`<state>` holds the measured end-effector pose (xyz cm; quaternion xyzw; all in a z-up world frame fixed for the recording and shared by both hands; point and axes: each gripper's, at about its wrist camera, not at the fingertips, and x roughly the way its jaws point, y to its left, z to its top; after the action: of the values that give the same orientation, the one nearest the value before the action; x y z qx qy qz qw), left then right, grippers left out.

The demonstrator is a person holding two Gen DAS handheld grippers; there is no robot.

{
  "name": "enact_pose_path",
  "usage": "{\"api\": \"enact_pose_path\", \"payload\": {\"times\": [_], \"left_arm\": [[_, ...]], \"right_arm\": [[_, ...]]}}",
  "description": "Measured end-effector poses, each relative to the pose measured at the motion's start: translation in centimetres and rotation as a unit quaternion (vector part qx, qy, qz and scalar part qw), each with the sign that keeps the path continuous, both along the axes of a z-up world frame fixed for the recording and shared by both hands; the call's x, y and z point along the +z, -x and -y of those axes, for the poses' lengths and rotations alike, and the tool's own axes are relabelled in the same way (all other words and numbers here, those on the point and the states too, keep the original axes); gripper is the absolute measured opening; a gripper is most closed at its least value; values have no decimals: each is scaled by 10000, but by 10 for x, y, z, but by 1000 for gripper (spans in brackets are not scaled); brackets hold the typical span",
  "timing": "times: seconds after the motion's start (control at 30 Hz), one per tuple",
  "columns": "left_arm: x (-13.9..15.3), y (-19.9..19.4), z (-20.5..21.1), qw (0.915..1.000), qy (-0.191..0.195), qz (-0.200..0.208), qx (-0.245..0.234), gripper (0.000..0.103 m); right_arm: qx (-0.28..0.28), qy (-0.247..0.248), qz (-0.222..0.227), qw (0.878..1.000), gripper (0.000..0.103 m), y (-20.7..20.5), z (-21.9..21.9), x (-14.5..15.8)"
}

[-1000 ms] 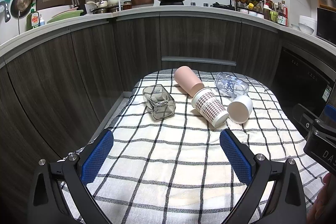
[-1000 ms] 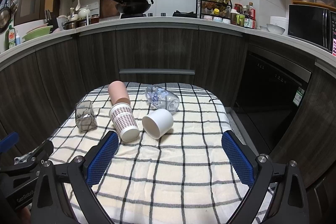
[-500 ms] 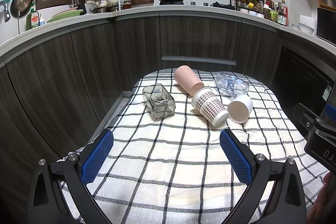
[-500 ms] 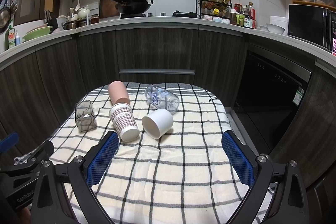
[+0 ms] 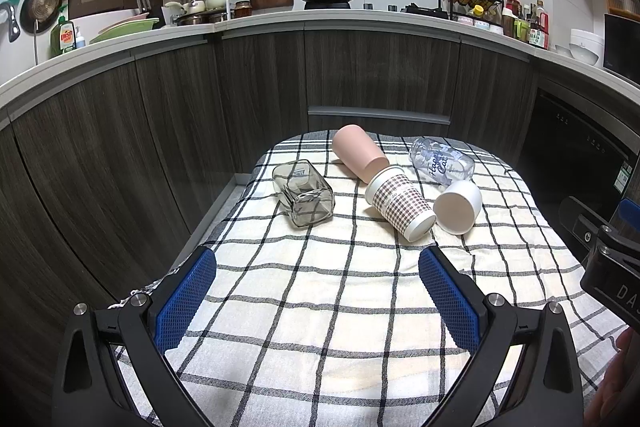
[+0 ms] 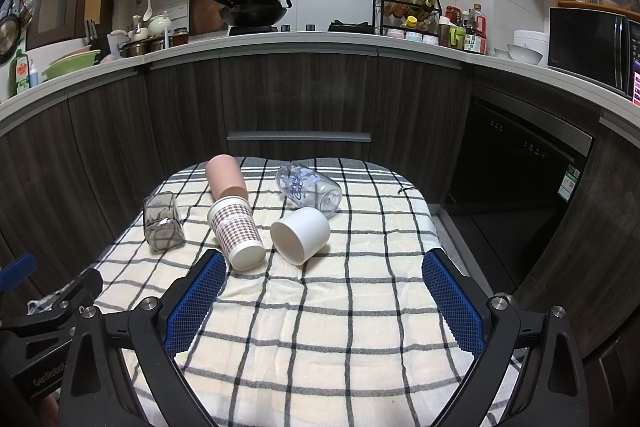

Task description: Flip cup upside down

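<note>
Evidently no cup has been flipped yet: all five vessels lie on their sides on the checked cloth [image 5: 320,307] covering the bench, well ahead of both grippers. The patterned paper cup [image 6: 236,231] lies just ahead of the right gripper's left finger, its white base toward the camera and its mouth touching the pink cup [image 6: 226,179] behind it. Beside it to the right, the white cup [image 6: 300,235] also shows its base, resting against the clear printed glass [image 6: 310,189] beyond. The square smoky glass [image 5: 304,193] lies apart, ahead and left of the left gripper. Which cup the task means cannot be told; the paper and white cups look nearest to reach.

The left gripper [image 5: 318,291] hovers released, its blue pads spread wide with nothing between them. The right gripper [image 6: 324,291] is likewise spread and empty, probably held wide so a cup body can pass between the fingers.
</note>
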<state>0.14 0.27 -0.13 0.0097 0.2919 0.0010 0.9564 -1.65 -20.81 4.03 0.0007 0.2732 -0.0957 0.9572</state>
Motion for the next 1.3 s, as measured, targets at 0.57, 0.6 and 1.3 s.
{"api": "enact_pose_path", "payload": {"times": [0.57, 0.6, 1.3], "left_arm": [[-5, -3, -2, 10000, -31, -41, 42, 103], [-5, -3, -2, 10000, -29, -44, 46, 103], [11, -26, 1, 9996, -67, -18, 265, 103]], "right_arm": [[12, -17, -17, 10000, 99, -2, 1, -1], [8, -20, -18, 10000, 99, -2, 1, -1], [187, -76, -190, 9996, 99, -32, 1, 2]]}}
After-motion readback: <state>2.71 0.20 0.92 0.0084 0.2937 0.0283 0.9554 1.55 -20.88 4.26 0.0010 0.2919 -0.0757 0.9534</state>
